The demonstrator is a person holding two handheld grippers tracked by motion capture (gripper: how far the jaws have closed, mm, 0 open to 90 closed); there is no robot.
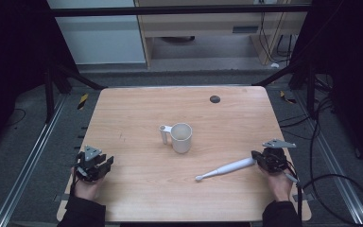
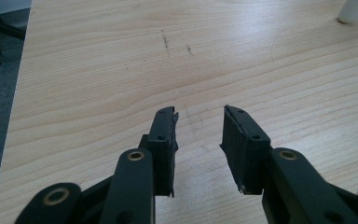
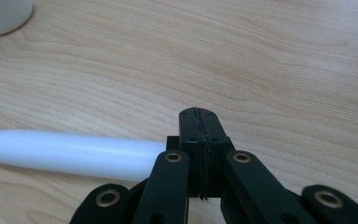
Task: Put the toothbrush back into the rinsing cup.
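Toothbrush (image 1: pixel 227 168), lower right of the high view, has its butt hidden at the right gripper (image 1: pixel 260 160), jaws pressed together beside it. Left gripper (image 2: pixel 199 135), narrowly parted, holds nothing over bare table (image 1: pixel 137 118).

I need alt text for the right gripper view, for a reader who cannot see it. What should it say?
The right gripper's black jaws are shut pad to pad over a light wooden table. A smooth white plastic handle runs from the left edge to the jaws' left side; a white cup's base shows top left.
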